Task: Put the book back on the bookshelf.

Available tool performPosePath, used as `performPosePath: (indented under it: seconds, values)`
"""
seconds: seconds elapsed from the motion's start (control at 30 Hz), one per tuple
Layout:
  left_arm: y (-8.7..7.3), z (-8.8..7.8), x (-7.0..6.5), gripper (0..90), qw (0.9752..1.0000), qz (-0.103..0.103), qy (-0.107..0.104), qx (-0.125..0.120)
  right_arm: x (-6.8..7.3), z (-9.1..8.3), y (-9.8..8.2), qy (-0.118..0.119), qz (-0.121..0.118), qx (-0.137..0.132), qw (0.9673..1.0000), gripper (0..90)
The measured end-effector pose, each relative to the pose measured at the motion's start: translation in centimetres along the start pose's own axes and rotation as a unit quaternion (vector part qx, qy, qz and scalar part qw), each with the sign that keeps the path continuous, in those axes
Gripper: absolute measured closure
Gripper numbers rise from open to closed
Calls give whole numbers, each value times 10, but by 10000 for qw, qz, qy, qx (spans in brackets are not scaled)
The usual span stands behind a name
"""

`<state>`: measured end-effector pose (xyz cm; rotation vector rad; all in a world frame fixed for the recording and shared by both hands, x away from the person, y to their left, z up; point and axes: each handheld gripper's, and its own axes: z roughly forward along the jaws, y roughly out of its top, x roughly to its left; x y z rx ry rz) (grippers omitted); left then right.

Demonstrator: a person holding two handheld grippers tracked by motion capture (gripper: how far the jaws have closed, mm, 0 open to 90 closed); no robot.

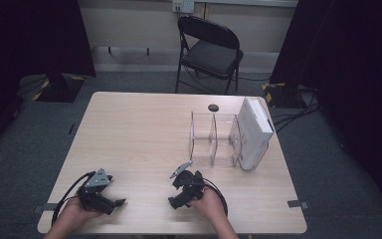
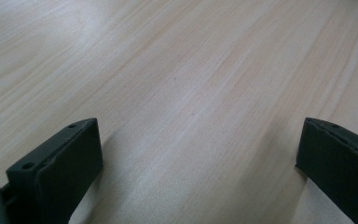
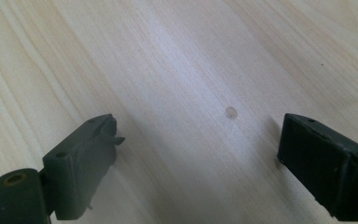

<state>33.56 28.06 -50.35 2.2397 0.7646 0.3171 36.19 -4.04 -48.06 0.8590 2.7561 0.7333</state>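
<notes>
Both hand-held grippers, left [image 1: 121,202] and right [image 1: 173,201], rest wide open and empty on the counter [image 1: 129,129]; nearest is the clear rack [image 1: 213,138] holding a white box [image 1: 254,130], so approach level.

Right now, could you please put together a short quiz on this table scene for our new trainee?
1. True or false: the white rectangular box stands in the right end of the clear acrylic divider rack.
2. What lies between the jaws of the right claw?
A. a white box
B. nothing, with bare light wooden table beyond
C. a cable
3. Fill in: beyond the table's far edge stands a black folding ____.

Key:
1. True.
2. B. Its jaws stand wide apart, as do those of the left claw.
3. Chair.
</notes>
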Motion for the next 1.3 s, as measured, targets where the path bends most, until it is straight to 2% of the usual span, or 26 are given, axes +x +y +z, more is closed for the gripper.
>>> performPosePath:
  seconds: [0.3, 0.57, 0.63, 0.87, 1.07, 1.3]
  values:
    - [0, 0, 0, 0, 10000, -2, 0, -2, 0, 1, -4, -20, 86, -225, 9997, 97]
    - [0, 0, 0, 0, 10000, -2, 0, -1, -2, 3, -9, 20, 9, -483, 9988, 91]
    - [0, 0, 0, 0, 10000, -1, -1, -2, -2, 3, -10, 7, 55, -547, 9985, 91]
    - [0, 0, 0, 0, 10000, -3, 2, -2, -3, 5, -14, -10, 45, -805, 9967, 89]
    - [0, 0, 0, 0, 10000, -19, 8, -5, -2, 6, -21, -14, 37, -1101, 9939, 88]
    - [0, 0, -1, 0, 10000, -29, 8, -6, -1, 6, -24, -59, 121, -1192, 9928, 90]
